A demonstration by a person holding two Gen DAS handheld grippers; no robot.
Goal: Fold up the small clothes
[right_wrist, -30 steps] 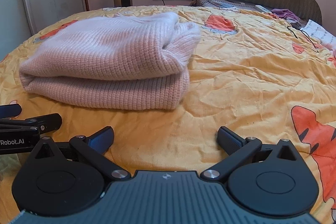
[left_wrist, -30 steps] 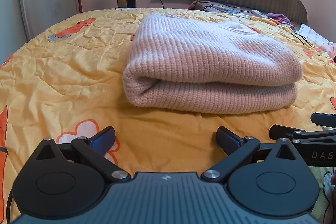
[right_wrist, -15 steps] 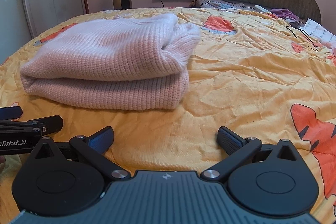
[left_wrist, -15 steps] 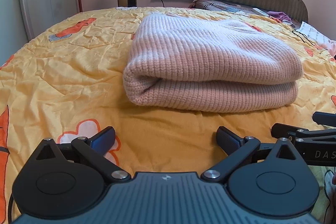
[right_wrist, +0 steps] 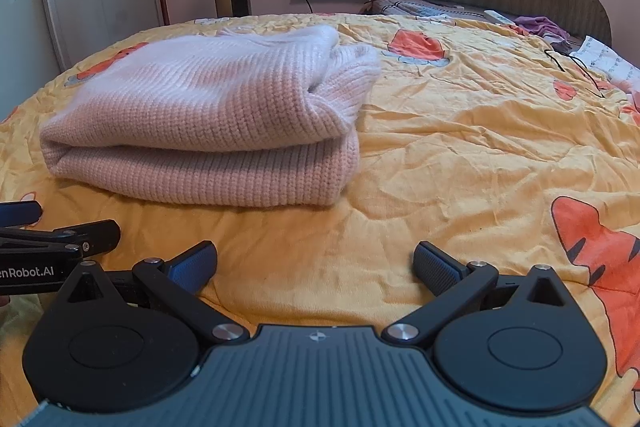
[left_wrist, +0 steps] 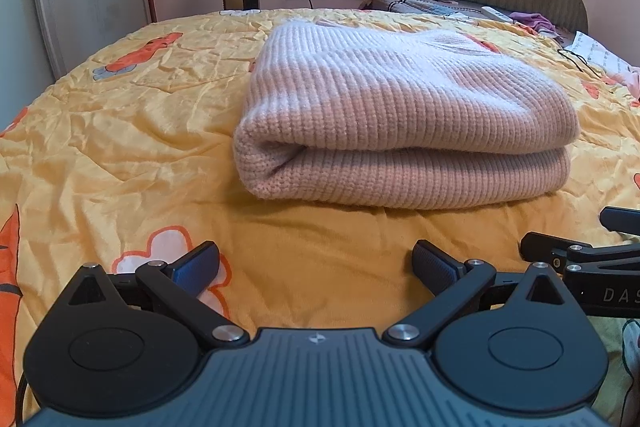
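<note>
Nothing has shifted but a slight camera drift: pink knit sweater (left_wrist: 400, 123) lies folded mid-bed (left_wrist: 120, 147) (soft, bulky, light; pinch near-edge fold), left gripper (left_wrist: 316, 263) and right gripper (right_wrist: 316, 263) both spread wide, empty.

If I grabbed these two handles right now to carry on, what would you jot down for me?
Left gripper: fingers wide open, holding nothing, low over the bedspread just short of the sweater.
Right gripper: also open and empty, beside the left one, aimed past the sweater's right end.
Pink knitted sweater: lies folded in a thick bundle on the yellow cartoon-print bedspread, a rounded fold facing the grippers. Neither gripper touches it.
Done: the sweater looks folded.
Left: perhaps tidy the looser right end; no other clothes to fold lie near the grippers.
</note>
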